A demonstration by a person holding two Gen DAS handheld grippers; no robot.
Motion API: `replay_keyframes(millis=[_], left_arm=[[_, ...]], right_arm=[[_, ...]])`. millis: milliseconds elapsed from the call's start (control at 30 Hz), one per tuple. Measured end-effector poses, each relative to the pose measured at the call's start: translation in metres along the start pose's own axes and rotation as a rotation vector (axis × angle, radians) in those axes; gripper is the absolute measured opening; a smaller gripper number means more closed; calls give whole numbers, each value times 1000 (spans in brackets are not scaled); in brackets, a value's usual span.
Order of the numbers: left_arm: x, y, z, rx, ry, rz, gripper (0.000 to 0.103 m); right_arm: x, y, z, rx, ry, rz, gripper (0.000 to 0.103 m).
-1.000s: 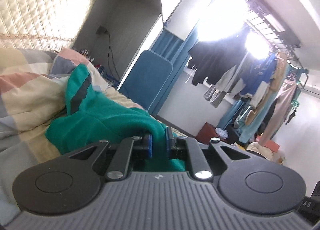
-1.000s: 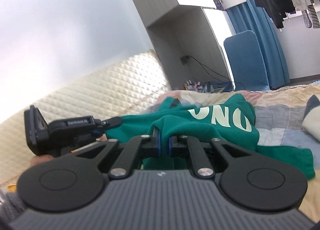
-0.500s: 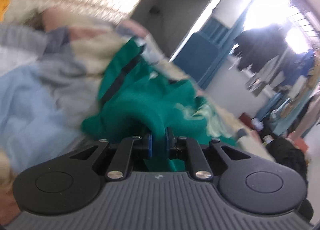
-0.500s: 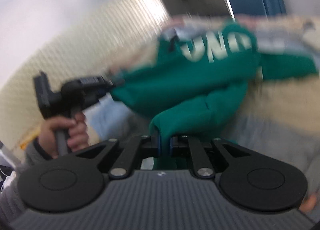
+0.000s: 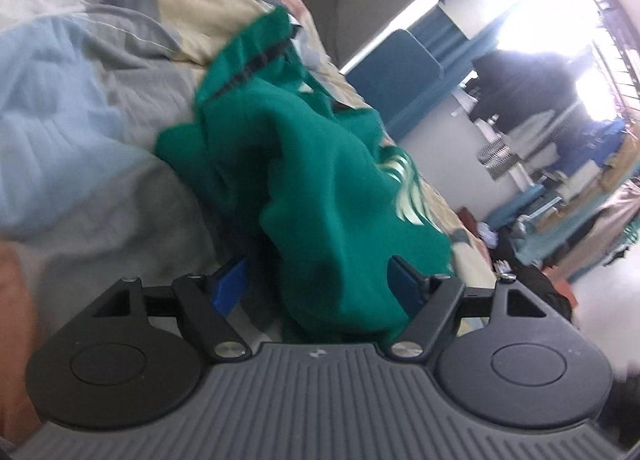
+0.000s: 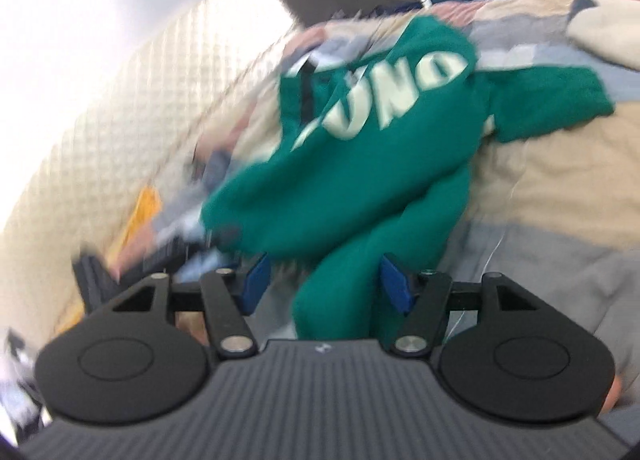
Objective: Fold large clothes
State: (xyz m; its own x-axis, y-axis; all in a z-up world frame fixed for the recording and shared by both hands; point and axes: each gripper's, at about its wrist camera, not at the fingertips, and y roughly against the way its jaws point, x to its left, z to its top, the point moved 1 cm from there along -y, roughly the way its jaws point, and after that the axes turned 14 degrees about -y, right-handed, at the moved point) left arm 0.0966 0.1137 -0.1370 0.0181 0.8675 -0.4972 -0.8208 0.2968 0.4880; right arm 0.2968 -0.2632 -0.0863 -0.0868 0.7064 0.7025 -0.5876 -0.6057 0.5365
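1. Sweatshirt [image 5: 320,188]: green, with pale lettering. In the left wrist view it lies crumpled across the middle of the frame, running from the upper centre down to the bottom centre. In the right wrist view [image 6: 380,132] it fills the centre, the lettering in the upper middle and one sleeve reaching toward the right edge.

2. Left gripper [image 5: 316,280]: bottom centre of its view. Its jaws are opening, the blue pads [image 5: 230,284] standing wide apart. A fold of the sweatshirt sits between them; the left pad is clear of the cloth, the right pad is just beside it, and neither presses on it.

3. Right gripper [image 6: 324,284]: bottom centre of its view. Its jaws are opening too, blue pads [image 6: 394,288] spread. A bunched strip of the sweatshirt hangs between them, nearer the right pad, with a gap at the left pad. No squeeze on the cloth shows.

4. Quilt [image 5: 80,108]: patchwork of pale blue, grey, cream and pink, under the sweatshirt. It fills the left half of the left wrist view and the right side of the right wrist view [image 6: 540,180].

5. Headboard [image 6: 132,108]: cream, quilted, left of the right wrist view, blurred.

6. Hanging clothes [image 5: 528,92]: dark and mixed garments, right of the left wrist view, against a bright window.

7. Blue panel [image 5: 404,68]: upright, upper centre-right of the left wrist view.
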Motion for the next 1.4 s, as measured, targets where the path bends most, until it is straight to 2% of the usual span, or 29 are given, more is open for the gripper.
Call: replay_keyframes(millis=[67, 133, 267, 333, 367, 400, 467, 567, 667, 867, 1000, 1067, 1167, 1200, 1367, 1400], left_arm=[[-8, -5, -3, 6, -45, -33, 80], [-15, -14, -6, 12, -81, -46, 80], [-29, -45, -14, 47, -157, 1, 78], [-37, -59, -16, 48, -204, 49, 64], [-39, -63, -16, 43, -213, 55, 47], [-38, -67, -14, 31, -211, 66, 25], [-34, -69, -10, 2, -197, 64, 7], [-23, -66, 5, -74, -149, 80, 5], [-1, -63, 30, -134, -55, 89, 5], [43, -83, 87, -152, 3, 172, 5], [73, -99, 116, -180, 22, 263, 5], [96, -106, 120, -181, 63, 287, 5], [118, -110, 117, -178, 106, 302, 5], [122, -112, 118, -180, 111, 305, 5], [122, -114, 116, -193, 73, 310, 5], [121, -115, 114, -200, 68, 306, 5]], right_arm=[[-6, -2, 18, -63, 2, -39, 70], [-12, -18, 41, -91, -6, -66, 71], [-32, -64, 78, -94, -92, -148, 71], [-47, -90, 89, -103, -122, -203, 71], [-52, -102, 93, -102, -137, -221, 71], [-60, -110, 95, -105, -147, -220, 71], [-72, -117, 95, -118, -136, -198, 71], [-84, -119, 93, -129, -152, -166, 71], [-94, -118, 94, -134, -211, -105, 71], [-104, -138, 100, -85, -291, 26, 71], [-110, -155, 97, -37, -336, 88, 70], [-112, -165, 97, -27, -350, 104, 69], [-111, -183, 99, -4, -344, 118, 58], [-110, -189, 100, 0, -345, 131, 53], [-107, -224, 103, 7, -329, 169, 52], [-107, -230, 103, 13, -327, 172, 48]])
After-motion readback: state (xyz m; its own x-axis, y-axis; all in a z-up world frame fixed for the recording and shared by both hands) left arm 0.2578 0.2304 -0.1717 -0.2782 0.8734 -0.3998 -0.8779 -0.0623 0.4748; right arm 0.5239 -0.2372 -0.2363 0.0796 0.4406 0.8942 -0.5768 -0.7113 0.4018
